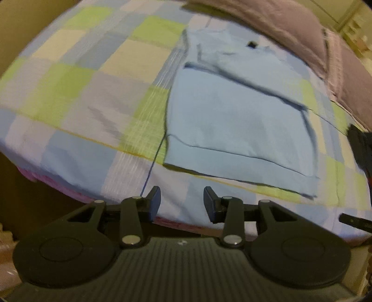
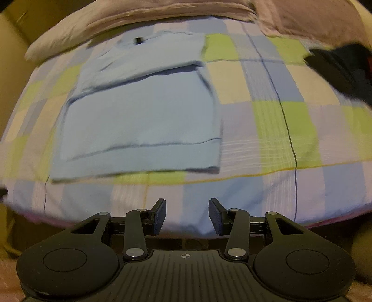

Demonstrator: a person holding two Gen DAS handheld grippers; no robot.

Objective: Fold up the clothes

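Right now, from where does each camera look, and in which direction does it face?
Left wrist: sits on the left gripper, jaws open and empty, looking down over the bed's near edge; the blue shirt lies right of centre.
Right wrist: sits on the right gripper, also open and empty; same shirt left of centre.
Shared: shirt, checked bedsheet, grey pillow.

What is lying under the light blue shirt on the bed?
The light blue shirt lies flat on the checked bedsheet, which shows all around it. The sheet directly beneath is covered, so anything else there cannot be seen.
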